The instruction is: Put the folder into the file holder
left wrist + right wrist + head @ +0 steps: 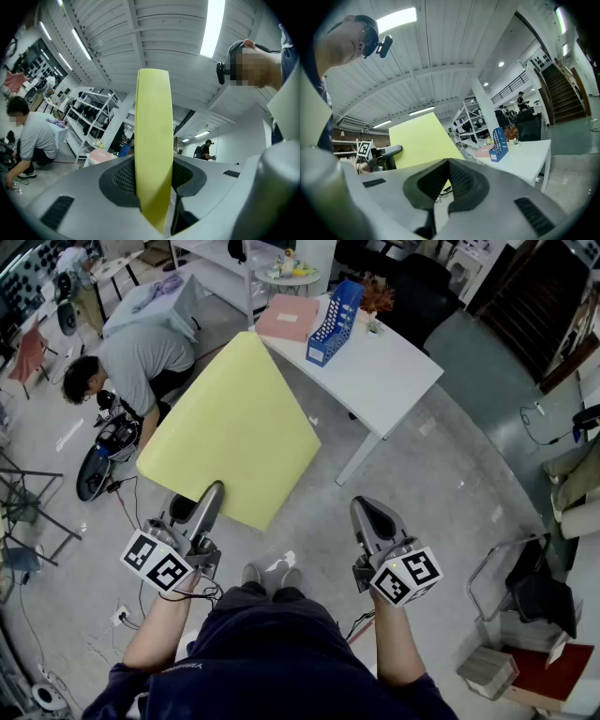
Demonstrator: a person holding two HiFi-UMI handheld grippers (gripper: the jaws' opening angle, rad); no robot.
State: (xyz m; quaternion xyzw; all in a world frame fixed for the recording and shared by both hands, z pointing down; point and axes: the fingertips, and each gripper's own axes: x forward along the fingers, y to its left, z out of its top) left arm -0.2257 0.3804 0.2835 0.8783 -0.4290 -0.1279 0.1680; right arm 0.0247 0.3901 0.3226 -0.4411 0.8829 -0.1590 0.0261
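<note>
We are mid-carry: our left tongs [212, 493] clench the folder's [234, 423] near edge, and our right tongs [367, 507] are closed on nothing. Next we must reach the file holder [335, 322] on the counter [389, 376] well ahead, then slot it in upright.

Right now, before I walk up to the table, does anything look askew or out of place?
Nothing stands out. The yellow folder is flat and uncreased, clamped at one edge by the left gripper. The blue file holder stands upright on the white table; the right gripper is empty.
</note>
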